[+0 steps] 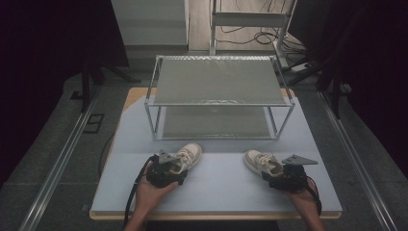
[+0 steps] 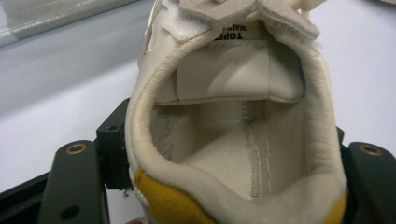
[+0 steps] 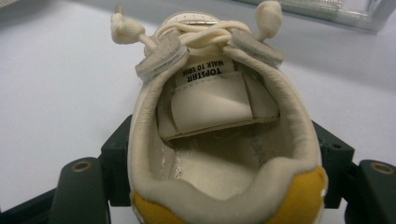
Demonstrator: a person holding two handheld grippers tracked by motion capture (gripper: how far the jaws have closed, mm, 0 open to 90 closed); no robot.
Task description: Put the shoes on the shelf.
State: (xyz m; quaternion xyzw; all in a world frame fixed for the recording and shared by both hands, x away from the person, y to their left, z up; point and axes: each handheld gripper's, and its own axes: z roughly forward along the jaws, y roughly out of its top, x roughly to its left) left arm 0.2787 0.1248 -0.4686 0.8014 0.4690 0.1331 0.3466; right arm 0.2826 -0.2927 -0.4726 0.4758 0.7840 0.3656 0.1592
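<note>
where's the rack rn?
High view: the rack stands at the table's far middle, just beyond the two shoes.

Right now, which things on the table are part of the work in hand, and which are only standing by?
In the work:
- left shoe, its heel between the left gripper's jaws
- right shoe, its heel between the right gripper's jaws

Standing by:
- rack with two shelves, behind the shoes, nothing on it
- table itself

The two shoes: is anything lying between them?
No. In the high view, bare table mat separates the left shoe from the right shoe.
</note>
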